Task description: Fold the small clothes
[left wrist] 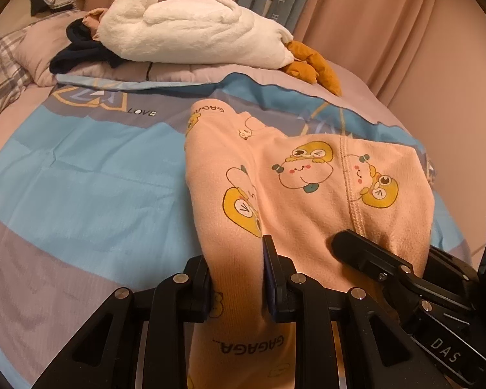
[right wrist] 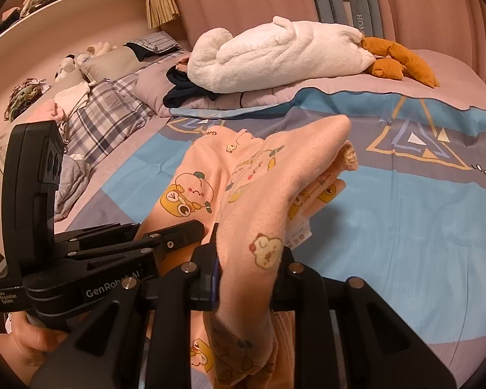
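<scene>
Left gripper (left wrist: 236,278) and right gripper (right wrist: 249,275), side by side, each pinched a bunched edge of the peach garment (left wrist: 307,188). Beyond, draped onto the bedspread (left wrist: 97,168). Best kept taut, lowered evenly, far hem flat.
</scene>
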Demonstrator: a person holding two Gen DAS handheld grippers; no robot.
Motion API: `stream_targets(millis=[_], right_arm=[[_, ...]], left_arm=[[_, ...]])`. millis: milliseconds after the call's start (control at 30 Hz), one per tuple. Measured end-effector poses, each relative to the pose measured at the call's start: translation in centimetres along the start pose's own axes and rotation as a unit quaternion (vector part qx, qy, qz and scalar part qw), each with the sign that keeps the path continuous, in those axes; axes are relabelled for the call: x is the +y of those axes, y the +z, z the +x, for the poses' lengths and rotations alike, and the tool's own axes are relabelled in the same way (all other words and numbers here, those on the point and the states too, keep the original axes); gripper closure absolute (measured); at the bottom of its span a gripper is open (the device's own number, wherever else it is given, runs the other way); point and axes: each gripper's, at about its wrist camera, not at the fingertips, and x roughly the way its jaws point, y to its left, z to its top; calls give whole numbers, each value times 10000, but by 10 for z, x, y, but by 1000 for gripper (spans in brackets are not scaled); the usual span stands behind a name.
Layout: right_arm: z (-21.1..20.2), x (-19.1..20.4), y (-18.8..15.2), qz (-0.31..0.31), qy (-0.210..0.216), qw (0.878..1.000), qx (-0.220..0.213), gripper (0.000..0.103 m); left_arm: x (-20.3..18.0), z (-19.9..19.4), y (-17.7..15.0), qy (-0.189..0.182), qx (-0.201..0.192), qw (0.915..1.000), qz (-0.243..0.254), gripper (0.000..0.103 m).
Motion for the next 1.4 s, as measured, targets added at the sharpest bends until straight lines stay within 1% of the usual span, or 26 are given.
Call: stream_targets(millis=[733,1400], right_arm=[[32,-26,2,133,-283,9993,181,81],[47,-32,-1,176,-359,9985,365,81]], left_arm=[[-2,44,13,5,309,9994,149,79],[-1,60,12,100,506,9985,164,79]])
